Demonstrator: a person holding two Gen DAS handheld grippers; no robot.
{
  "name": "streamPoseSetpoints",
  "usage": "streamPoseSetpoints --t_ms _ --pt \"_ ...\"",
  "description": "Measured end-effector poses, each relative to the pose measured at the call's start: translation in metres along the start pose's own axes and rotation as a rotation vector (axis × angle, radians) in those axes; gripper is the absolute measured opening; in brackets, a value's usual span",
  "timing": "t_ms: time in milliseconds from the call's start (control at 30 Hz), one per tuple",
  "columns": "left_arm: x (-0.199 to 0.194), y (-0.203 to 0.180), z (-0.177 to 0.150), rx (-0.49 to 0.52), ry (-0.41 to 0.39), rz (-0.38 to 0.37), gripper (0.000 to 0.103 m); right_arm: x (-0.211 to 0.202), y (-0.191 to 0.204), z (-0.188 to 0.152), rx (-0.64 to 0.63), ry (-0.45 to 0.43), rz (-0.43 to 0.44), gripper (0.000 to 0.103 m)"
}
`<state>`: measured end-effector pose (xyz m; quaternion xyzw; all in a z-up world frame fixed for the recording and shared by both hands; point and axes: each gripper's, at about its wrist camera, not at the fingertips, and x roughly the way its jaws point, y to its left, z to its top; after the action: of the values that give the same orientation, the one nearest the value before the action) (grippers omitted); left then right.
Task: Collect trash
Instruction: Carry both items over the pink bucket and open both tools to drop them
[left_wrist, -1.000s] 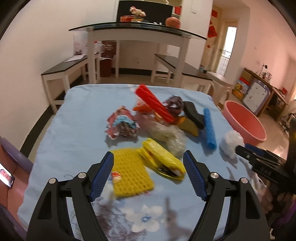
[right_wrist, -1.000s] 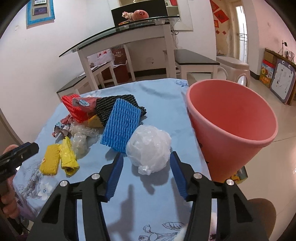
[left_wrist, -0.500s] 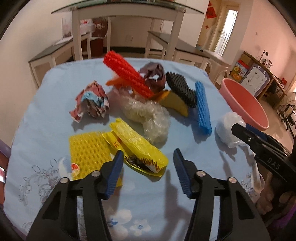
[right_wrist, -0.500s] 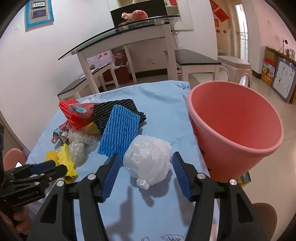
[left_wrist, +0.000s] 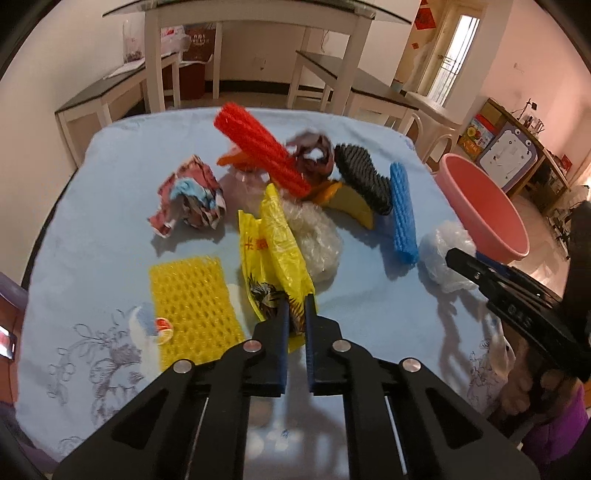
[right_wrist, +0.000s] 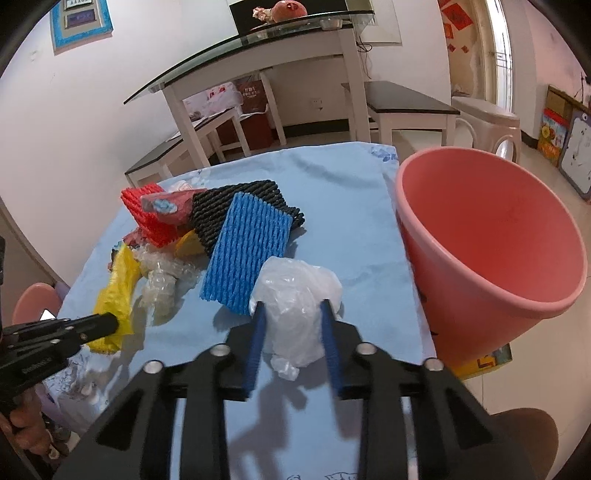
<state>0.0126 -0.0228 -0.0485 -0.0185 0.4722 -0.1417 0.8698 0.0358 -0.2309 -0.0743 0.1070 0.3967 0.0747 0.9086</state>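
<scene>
On the blue tablecloth (left_wrist: 110, 166) lies a heap of trash. My left gripper (left_wrist: 295, 300) is shut on the near end of a yellow plastic bag (left_wrist: 275, 236), which stands up crumpled from the pinch. The same bag (right_wrist: 118, 284) and my left gripper (right_wrist: 110, 323) show at the left of the right wrist view. My right gripper (right_wrist: 291, 304) is closing its jaws on a crumpled white plastic bag (right_wrist: 295, 291), and both pads press its sides. A pink bucket (right_wrist: 461, 295) stands just right of that bag, past the table's edge.
A yellow foam net (left_wrist: 192, 295), a crumpled printed wrapper (left_wrist: 188, 199), clear plastic film (left_wrist: 317, 240), and red (left_wrist: 258, 147), black (left_wrist: 364, 177) and blue foam nets (left_wrist: 402, 214) lie on the cloth. A glass-topped table and benches stand behind.
My left jaws went from wide open to shut on the yellow bag, whose end now stands up. My right jaws narrowed onto the white bag.
</scene>
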Motion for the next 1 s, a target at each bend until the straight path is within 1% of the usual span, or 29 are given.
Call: streamPoseSetpoints --t_ms 67,133,267,300,400,533,633,833,1000 --pt "-0.008 -0.001 0.001 0.005 -0.014 0.003 0.007 -0.001 -0.003 0.002 0.005 0.006 0.015 0.015" --pt "-0.016 -0.003 0.005 0.011 -0.030 0.003 0.007 -0.004 -0.005 0.003 0.011 0.005 0.040 0.012" --pt "-0.034 -0.010 0.011 0.032 -0.086 -0.018 0.007 -0.018 -0.007 0.007 0.014 -0.021 0.076 0.011" --pt "-0.038 -0.012 0.011 0.040 -0.101 -0.026 0.007 -0.023 -0.008 0.009 0.015 -0.036 0.080 0.011" --pt "-0.042 -0.025 0.026 0.064 -0.137 -0.048 0.007 -0.039 -0.012 0.017 0.028 -0.090 0.075 0.011" --pt "-0.038 -0.055 0.048 0.112 -0.173 -0.084 0.007 -0.059 -0.033 0.034 0.077 -0.159 0.034 0.011" --pt "-0.029 -0.077 0.066 0.147 -0.189 -0.107 0.007 -0.068 -0.051 0.042 0.110 -0.183 -0.012 0.011" --pt "-0.008 -0.120 0.095 0.189 -0.207 -0.149 0.007 -0.075 -0.087 0.051 0.173 -0.201 -0.106 0.011" --pt "0.016 -0.152 0.110 0.229 -0.189 -0.169 0.007 -0.067 -0.112 0.052 0.209 -0.193 -0.175 0.011"
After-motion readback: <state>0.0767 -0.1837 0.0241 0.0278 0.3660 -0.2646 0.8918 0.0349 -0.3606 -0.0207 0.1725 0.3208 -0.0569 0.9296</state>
